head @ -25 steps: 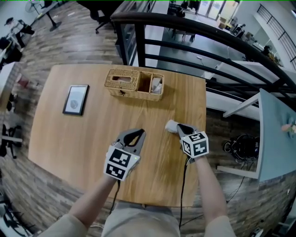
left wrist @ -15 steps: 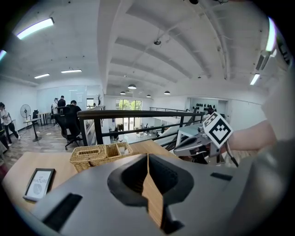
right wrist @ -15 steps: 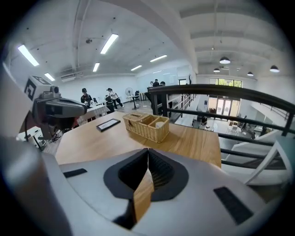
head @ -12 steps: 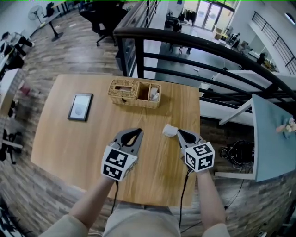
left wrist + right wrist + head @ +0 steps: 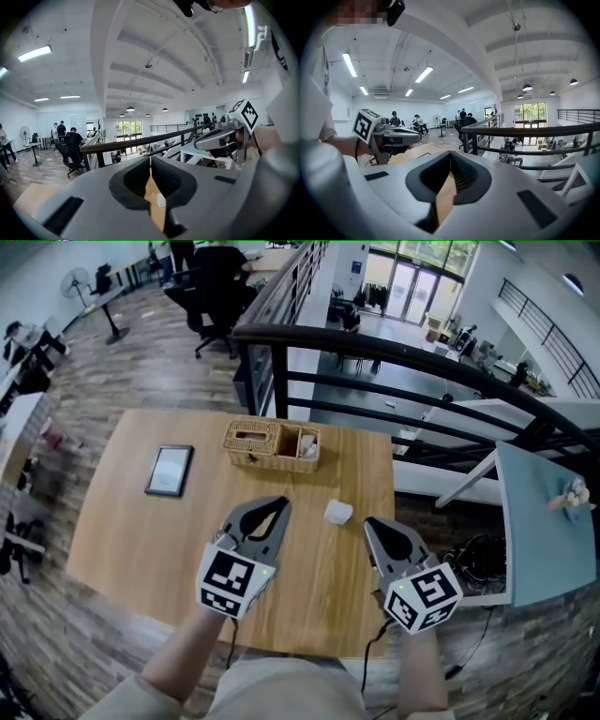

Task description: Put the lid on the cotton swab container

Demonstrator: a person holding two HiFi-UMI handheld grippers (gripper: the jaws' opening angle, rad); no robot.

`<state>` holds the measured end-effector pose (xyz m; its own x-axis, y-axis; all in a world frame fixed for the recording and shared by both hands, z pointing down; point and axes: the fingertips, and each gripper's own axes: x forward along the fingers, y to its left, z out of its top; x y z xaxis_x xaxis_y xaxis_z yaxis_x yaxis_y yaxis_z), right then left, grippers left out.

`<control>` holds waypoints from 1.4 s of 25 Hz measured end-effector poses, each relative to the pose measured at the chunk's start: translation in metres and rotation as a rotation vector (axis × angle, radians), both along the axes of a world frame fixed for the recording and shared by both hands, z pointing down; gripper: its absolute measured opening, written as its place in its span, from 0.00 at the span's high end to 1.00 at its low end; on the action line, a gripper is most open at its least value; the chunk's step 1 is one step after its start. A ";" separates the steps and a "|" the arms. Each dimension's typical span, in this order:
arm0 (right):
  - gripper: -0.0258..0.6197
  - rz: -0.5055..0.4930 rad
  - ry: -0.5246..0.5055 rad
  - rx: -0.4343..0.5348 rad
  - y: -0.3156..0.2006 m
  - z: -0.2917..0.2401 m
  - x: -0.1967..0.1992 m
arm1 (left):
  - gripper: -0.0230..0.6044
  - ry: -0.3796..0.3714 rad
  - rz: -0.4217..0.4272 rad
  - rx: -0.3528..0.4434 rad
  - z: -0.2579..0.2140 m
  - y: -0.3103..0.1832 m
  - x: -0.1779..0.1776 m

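Observation:
A small white cotton swab container [image 5: 337, 513] sits on the wooden table [image 5: 131, 531], right of centre; whether its lid is on I cannot tell. My left gripper [image 5: 279, 503] hovers to its left, jaws shut and empty. My right gripper [image 5: 369, 522] is just right of the container and nearer to me, apart from it, also shut on nothing. In the left gripper view the shut left gripper [image 5: 150, 159] frames a strip of table with the white container [image 5: 161, 200]. The right gripper view shows the shut right gripper [image 5: 450, 153] over bare table.
A wicker basket [image 5: 272, 444] with compartments stands at the table's far edge. A dark framed tablet [image 5: 170, 470] lies at the left. A black railing [image 5: 375, 362] runs behind the table, with a drop beyond. The table's right edge is close to the right gripper.
My right gripper has drawn back toward me and to the right, away from the white container, which stays on the table. The left gripper has barely moved.

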<state>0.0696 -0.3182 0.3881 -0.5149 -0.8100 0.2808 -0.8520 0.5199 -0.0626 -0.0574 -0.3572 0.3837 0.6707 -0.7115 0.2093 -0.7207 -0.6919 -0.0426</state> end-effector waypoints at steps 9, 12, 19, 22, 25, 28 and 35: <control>0.92 -0.041 -0.015 0.083 0.056 -0.047 -0.030 | 0.91 -0.083 0.013 0.116 -0.033 0.047 -0.011; 0.92 -0.038 -0.009 0.089 0.069 -0.046 -0.039 | 0.91 -0.089 0.013 0.115 -0.032 0.057 -0.017; 0.92 -0.057 -0.049 0.008 0.105 -0.027 -0.053 | 0.91 -0.092 0.017 0.062 -0.019 0.089 -0.031; 0.92 -0.045 0.007 -0.010 0.105 -0.015 -0.046 | 0.91 -0.103 0.018 0.026 -0.006 0.096 -0.034; 0.92 -0.025 0.073 -0.005 0.099 -0.009 -0.038 | 0.91 -0.102 0.023 0.034 -0.004 0.095 -0.032; 0.92 -0.019 0.082 -0.009 0.095 -0.005 -0.036 | 0.91 -0.107 0.017 0.025 -0.004 0.095 -0.033; 0.92 -0.030 0.091 -0.018 0.093 0.001 -0.037 | 0.91 -0.100 0.021 0.047 -0.007 0.092 -0.031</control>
<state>0.0321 -0.2253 0.3888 -0.5107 -0.7890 0.3417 -0.8385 0.5448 0.0048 -0.0882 -0.2653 0.3767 0.6628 -0.7083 0.2431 -0.6967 -0.7022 -0.1464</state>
